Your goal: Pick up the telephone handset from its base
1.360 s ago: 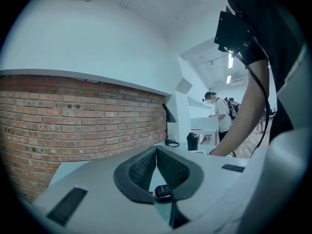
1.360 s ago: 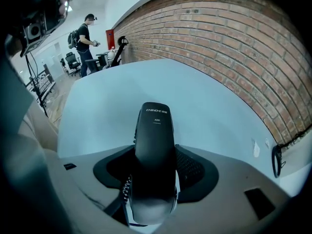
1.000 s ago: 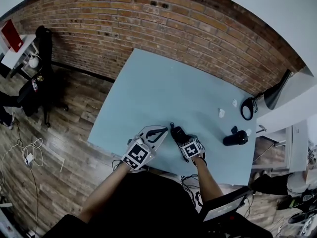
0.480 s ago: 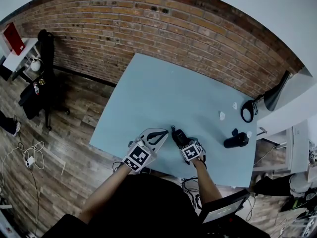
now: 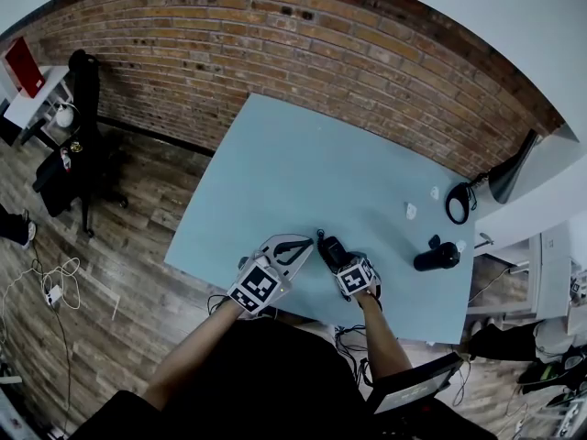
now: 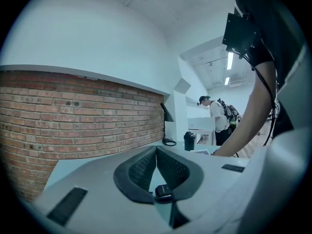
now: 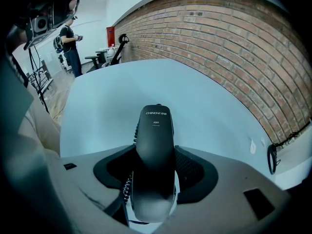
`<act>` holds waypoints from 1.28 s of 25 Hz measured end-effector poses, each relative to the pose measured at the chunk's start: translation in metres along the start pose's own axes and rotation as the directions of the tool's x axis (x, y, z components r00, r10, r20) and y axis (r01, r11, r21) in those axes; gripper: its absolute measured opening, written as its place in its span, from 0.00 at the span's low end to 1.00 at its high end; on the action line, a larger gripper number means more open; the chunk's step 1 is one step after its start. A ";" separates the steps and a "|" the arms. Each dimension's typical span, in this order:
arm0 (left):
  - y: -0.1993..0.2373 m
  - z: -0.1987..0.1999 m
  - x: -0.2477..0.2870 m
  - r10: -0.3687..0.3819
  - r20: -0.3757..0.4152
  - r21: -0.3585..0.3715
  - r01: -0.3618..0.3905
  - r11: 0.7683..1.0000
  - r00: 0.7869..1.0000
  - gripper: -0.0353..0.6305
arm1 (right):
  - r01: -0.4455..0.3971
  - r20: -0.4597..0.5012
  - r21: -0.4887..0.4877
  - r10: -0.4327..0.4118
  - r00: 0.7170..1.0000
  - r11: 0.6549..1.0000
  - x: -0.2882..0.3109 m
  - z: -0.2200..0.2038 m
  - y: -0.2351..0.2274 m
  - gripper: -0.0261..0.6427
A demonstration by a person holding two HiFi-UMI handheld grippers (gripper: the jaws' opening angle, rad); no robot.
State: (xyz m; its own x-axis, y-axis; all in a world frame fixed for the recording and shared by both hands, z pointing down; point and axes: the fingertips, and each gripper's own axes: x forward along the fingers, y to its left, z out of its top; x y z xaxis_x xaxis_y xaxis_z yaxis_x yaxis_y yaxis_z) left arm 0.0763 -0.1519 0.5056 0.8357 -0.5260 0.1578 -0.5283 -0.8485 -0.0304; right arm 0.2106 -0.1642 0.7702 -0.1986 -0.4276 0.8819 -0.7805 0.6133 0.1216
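**Right gripper clamped on the handset at the near edge of the table**

Nearest the person, both grippers sit at the front edge of a pale blue-grey table [image 5: 303, 168]. The left gripper [image 5: 295, 246] is closed with nothing in it, its ribbed pads meeting at the tips. It lies just left of the telephone handset [image 5: 328, 248]. The right gripper [image 5: 337, 258] has its jaws pressed against both sides of that black handset.

Further back the tabletop is mostly bare. A dark cylinder [image 5: 435, 258] lies on its side to the right, with two small white bits [image 5: 410, 210] and a black cable loop [image 5: 456, 201] beyond it. A wooden floor [image 5: 110, 273] surrounds the table, and a brick wall [image 5: 275, 44] runs along behind it.

The handset's long axis runs along the right gripper's jaws. Its printed end points away from the person and slants to the left, toward the wall.

In the right gripper view the handset's near end is blurred. A coiled cord [image 7: 127, 182] shows under it. The base cannot be made out, nor whether the handset is resting on it.
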 end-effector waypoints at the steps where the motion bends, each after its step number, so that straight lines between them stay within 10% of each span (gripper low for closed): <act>1: 0.000 0.000 0.000 -0.003 -0.001 0.000 0.003 1.000 1.000 0.08 | -0.002 0.001 0.000 0.002 1.000 1.000 0.000 0.000 0.000 0.43; 32: -0.014 -0.010 0.011 -0.047 -0.037 -0.041 0.045 0.998 0.998 0.08 | 0.013 0.039 0.132 -0.018 0.999 0.991 -0.014 -0.005 -0.010 0.43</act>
State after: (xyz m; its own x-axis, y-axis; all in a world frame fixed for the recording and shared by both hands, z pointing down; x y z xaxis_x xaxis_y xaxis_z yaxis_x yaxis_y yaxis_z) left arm 0.0915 -0.1459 0.5180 0.8535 -0.4830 0.1955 -0.4954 -0.8685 0.0172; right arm 0.2243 -0.1610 0.7589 -0.2074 -0.4639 0.8613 -0.8543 0.5149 0.0717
